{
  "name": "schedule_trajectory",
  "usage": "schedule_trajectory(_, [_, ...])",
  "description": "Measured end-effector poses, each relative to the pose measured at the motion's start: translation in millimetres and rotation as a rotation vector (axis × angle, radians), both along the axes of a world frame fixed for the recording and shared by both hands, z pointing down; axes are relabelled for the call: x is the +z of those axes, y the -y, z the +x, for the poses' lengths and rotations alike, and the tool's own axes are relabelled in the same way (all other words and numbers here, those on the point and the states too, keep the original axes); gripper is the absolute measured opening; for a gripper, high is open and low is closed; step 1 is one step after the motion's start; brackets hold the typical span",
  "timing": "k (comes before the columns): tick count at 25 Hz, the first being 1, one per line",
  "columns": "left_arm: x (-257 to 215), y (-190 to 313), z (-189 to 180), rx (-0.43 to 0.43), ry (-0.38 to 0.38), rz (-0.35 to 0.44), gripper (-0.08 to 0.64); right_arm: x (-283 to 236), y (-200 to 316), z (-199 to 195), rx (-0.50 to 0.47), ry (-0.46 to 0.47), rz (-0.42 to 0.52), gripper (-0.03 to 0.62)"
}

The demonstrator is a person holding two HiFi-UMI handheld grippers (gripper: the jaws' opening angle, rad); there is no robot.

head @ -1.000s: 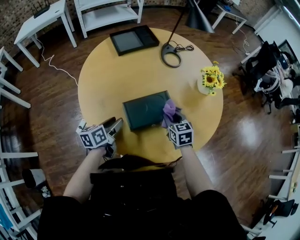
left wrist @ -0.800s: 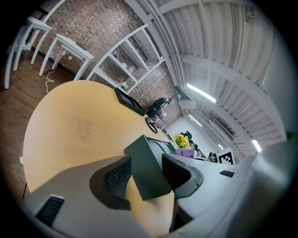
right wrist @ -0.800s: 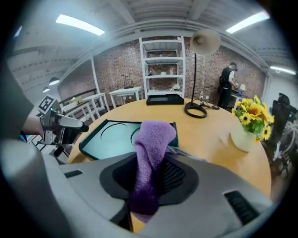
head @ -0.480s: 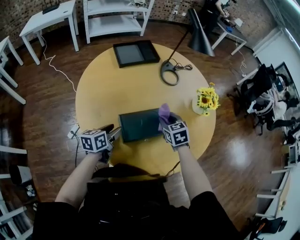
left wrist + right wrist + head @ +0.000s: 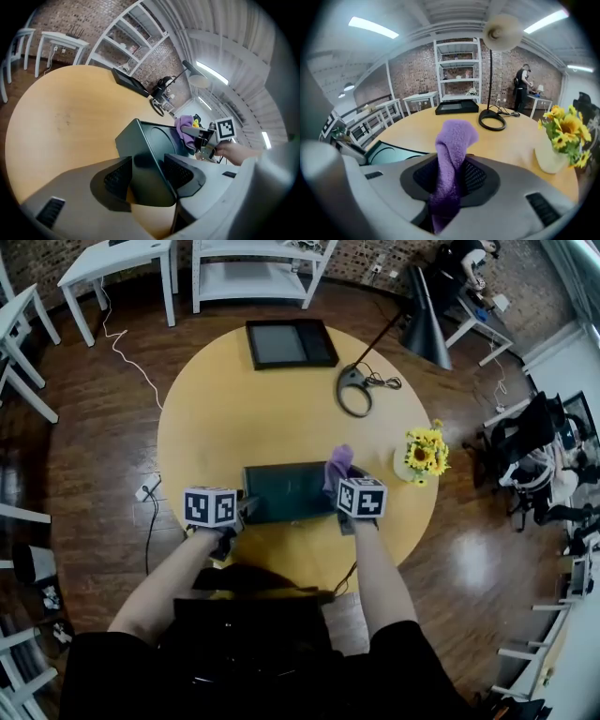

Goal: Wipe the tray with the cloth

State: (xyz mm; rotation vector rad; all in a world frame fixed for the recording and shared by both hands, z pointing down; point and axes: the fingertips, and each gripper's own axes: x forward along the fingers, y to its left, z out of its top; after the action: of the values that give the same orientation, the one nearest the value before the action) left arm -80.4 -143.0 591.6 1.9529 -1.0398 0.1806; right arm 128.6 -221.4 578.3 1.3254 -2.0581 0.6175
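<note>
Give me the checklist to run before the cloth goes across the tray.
1. Cloth gripped: ok. The right gripper is shut on it, and its free end sticks out past the fingers.
2. Tray steadied: ok. Its near left corner sits between the fingers of the left gripper, which look closed on it.
3. Cloth touching the tray floor: cannot tell. In the head view it sits at the tray's right edge.
4. Tray floor bare: ok, nothing lies in it.
5. Sunflower vase out of the way: ok. It stands on the table to the right, apart from the right gripper.
</note>
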Motion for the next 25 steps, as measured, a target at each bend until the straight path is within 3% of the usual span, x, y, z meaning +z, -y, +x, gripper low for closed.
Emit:
schedule_trajectory(5, [3.1, -0.5, -5.4, -0.013, -0.012, 0.029, 0.207, 0.0, -47.1, 13.2, 0.008, 0.033, 0.07, 0.114])
schedule_trajectory(9, [9.2, -0.9, -11.0, -0.039, -0.038, 0.023, 0.207, 0.7, -70.7, 17.7, 0.082, 0.081, 0.112, 0.114])
schedule_trajectory(16, [6.1, -1.9, -9.7, -0.053, 0.002, 0.073, 0.204, 9.1, -100.3, 22.2, 0.163, 0.163, 0.069, 0.114])
schedule_trajectory(22, [12.6, -1.8, -15.1, -0.136, 0.013, 0.06, 0.206, 23.4, -109.9, 24.4, 0.079, 0.106, -0.008, 0.114])
schedule_trajectory(25, [10.9, -6.0, -16.4, -0.2, 0.039, 0.063, 0.204, 50.2, -133.6, 32.1, -0.093, -0.06, -0.145, 0.114])
